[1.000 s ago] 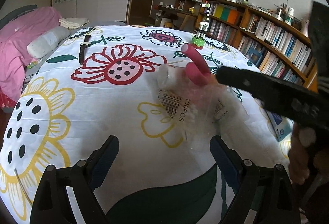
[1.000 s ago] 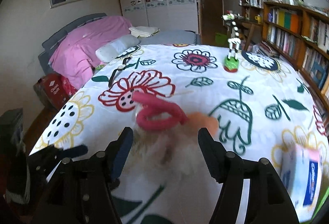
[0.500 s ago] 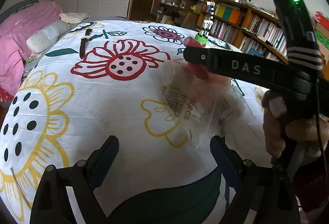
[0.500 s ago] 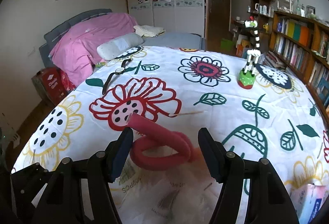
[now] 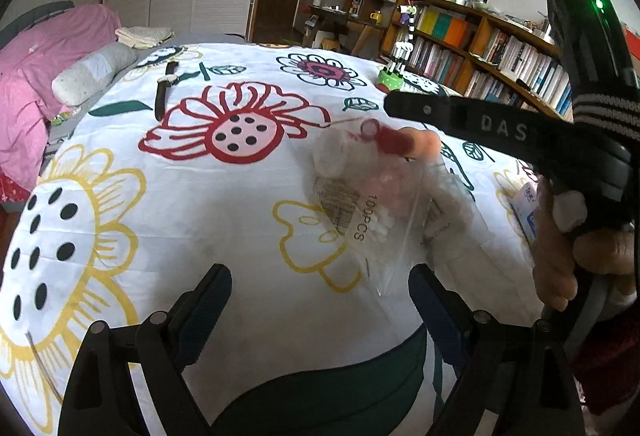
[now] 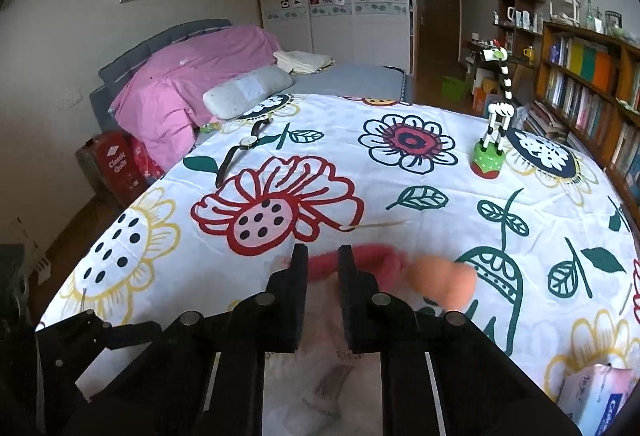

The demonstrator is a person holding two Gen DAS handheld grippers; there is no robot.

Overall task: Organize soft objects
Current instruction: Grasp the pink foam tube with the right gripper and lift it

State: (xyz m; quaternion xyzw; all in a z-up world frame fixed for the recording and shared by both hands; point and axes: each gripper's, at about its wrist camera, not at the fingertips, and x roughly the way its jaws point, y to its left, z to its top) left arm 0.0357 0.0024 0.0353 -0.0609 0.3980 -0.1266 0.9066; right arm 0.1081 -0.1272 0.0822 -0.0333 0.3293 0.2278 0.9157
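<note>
A pink foam curler (image 6: 372,261) lies on the flowered tablecloth (image 6: 400,196) with an orange puff (image 6: 444,281) at its right end. My right gripper (image 6: 323,261) is shut on the curler's left part. In the left wrist view the curler (image 5: 390,139) rests on a clear bag of cotton swabs (image 5: 372,212), and the right gripper's black body (image 5: 500,128) reaches over it. My left gripper (image 5: 320,286) is open and empty, near the bag's front edge.
A wristwatch (image 6: 242,150) lies at the far left of the table. A toy zebra on a green base (image 6: 494,140) stands at the far right. A tissue pack (image 6: 596,394) lies near right. A thin stick (image 6: 374,225) lies beyond the curler. Bookshelves (image 6: 592,88) line the right wall.
My right gripper has gone from wide open to shut on the pink curler after coming down over it. The left gripper has hardly moved.
</note>
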